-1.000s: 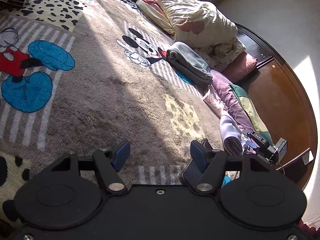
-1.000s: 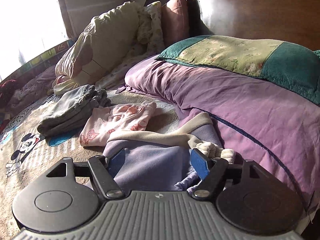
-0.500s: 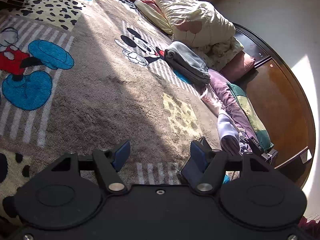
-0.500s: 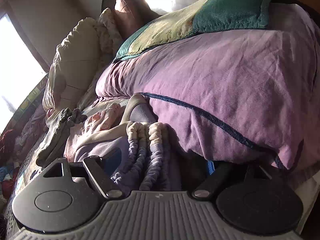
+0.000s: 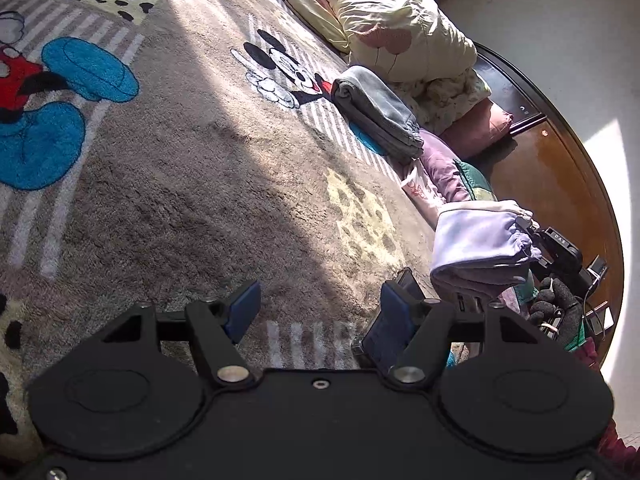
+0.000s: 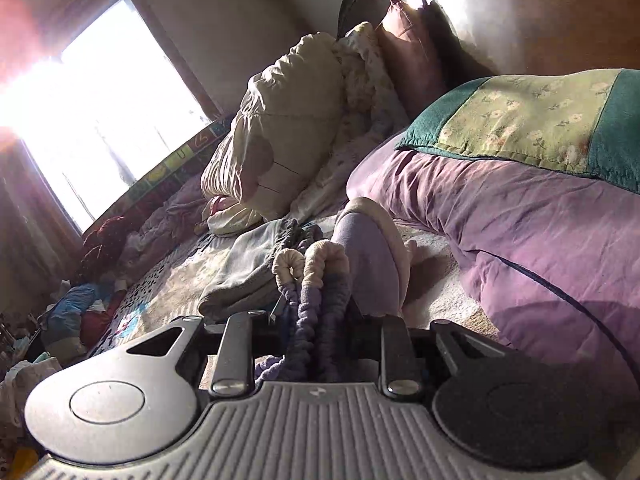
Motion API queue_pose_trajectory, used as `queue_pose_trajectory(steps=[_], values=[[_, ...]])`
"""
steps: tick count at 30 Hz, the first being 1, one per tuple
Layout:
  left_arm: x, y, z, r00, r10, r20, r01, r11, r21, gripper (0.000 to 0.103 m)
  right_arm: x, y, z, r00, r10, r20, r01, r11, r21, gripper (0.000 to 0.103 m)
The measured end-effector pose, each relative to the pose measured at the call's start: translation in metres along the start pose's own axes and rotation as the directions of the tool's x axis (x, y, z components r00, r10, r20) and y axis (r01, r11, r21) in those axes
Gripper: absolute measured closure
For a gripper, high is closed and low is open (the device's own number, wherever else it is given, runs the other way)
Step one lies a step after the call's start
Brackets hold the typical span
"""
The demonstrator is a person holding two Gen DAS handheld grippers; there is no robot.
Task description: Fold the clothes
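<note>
The right gripper (image 6: 316, 320) has lifted the folded lilac garment (image 5: 476, 240) off the bed (image 5: 200, 160); its jaws are closing on the gathered waistband, seemingly pinched already. The left gripper (image 5: 316, 308), jaws apart and empty, has barely moved.

My left gripper (image 5: 316, 306): black body, blue pads, silver screws. My right gripper (image 6: 316, 324): grey ribbed housing.
</note>
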State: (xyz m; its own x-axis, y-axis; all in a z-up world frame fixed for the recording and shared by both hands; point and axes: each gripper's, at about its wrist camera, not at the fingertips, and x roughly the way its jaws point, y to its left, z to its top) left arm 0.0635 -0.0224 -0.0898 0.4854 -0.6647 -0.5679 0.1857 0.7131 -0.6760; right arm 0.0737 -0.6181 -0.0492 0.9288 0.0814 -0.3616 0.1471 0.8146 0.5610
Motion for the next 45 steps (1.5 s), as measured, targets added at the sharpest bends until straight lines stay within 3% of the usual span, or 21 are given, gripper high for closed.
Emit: queue_pose_trajectory(steps=[6, 9, 12, 14, 15, 17, 18, 20, 24, 27, 31, 35, 40, 45], values=[[0.005, 0.015, 0.003, 0.999, 0.036, -0.009, -0.036, 0.999, -0.036, 0.037, 0.02, 0.032, 0.057, 0.978, 0.194, 0.082, -0.206, 0.963, 0.174, 0.076], [0.008, 0.02, 0.007, 0.999, 0.052, -0.007, -0.053, 0.998, -0.047, 0.037, 0.031, 0.019, 0.087, 0.963, 0.181, 0.201, -0.236, 0.925, 0.296, 0.076], [0.013, 0.023, 0.007, 0.998, 0.064, -0.012, -0.064, 0.996, -0.053, 0.037, 0.054, -0.024, 0.09, 0.963, 0.063, 0.262, -0.187, 0.855, 0.483, 0.076], [0.017, 0.025, 0.007, 0.997, 0.074, -0.024, -0.075, 0.996, -0.057, 0.037, 0.087, -0.06, 0.07, 0.978, -0.066, 0.196, -0.055, 0.829, 0.556, 0.074], [0.018, 0.025, 0.006, 0.997, 0.078, -0.029, -0.079, 0.995, -0.059, 0.037, 0.105, -0.08, 0.054, 0.983, -0.117, 0.14, 0.008, 0.796, 0.606, 0.073], [0.018, 0.024, 0.007, 0.996, 0.079, -0.028, -0.081, 0.995, -0.051, 0.037, 0.138, -0.127, 0.008, 0.99, -0.142, -0.007, 0.099, 0.654, 0.75, 0.072], [0.017, 0.023, 0.007, 0.996, 0.079, -0.027, -0.081, 0.996, -0.045, 0.037, 0.147, -0.144, -0.011, 0.988, -0.147, -0.04, 0.121, 0.599, 0.791, 0.072], [0.016, 0.021, 0.008, 0.996, 0.08, -0.026, -0.08, 0.996, -0.035, 0.037, 0.139, -0.151, -0.024, 0.988, -0.152, 0.018, 0.082, 0.623, 0.778, 0.068], [0.014, 0.019, 0.007, 0.997, 0.071, -0.02, -0.072, 0.997, -0.035, 0.037, 0.118, -0.148, -0.022, 0.988, -0.154, 0.026, 0.086, 0.673, 0.734, 0.055], [0.009, 0.013, 0.004, 0.999, 0.049, -0.011, -0.049, 0.998, -0.027, 0.037, 0.093, -0.131, -0.013, 0.984, -0.18, 0.018, 0.126, 0.758, 0.64, 0.049], [-0.001, 0.002, 0.003, 1.0, 0.022, 0.007, -0.022, 1.0, 0.002, 0.037, 0.047, -0.079, -0.016, 0.987, -0.161, 0.01, 0.141, 0.889, 0.435, 0.044], [-0.02, -0.01, 0.005, 0.999, 0.008, 0.05, -0.01, 0.999, 0.034, 0.037, 0.004, -0.003, -0.036, 0.995, -0.1, -0.029, 0.104, 0.962, 0.252, 0.032], [-0.047, -0.026, 0.004, 0.993, 0.024, 0.118, -0.035, 0.996, 0.088, 0.03, -0.029, 0.113, -0.077, 0.993, -0.053, -0.106, 0.054, 0.998, 0.007, 0.024], [-0.071, -0.032, -0.001, 0.979, 0.108, 0.173, -0.129, 0.985, 0.113, 0.029, -0.045, 0.215, -0.136, 0.984, -0.068, -0.167, 0.022, 0.965, -0.262, 0.024]])
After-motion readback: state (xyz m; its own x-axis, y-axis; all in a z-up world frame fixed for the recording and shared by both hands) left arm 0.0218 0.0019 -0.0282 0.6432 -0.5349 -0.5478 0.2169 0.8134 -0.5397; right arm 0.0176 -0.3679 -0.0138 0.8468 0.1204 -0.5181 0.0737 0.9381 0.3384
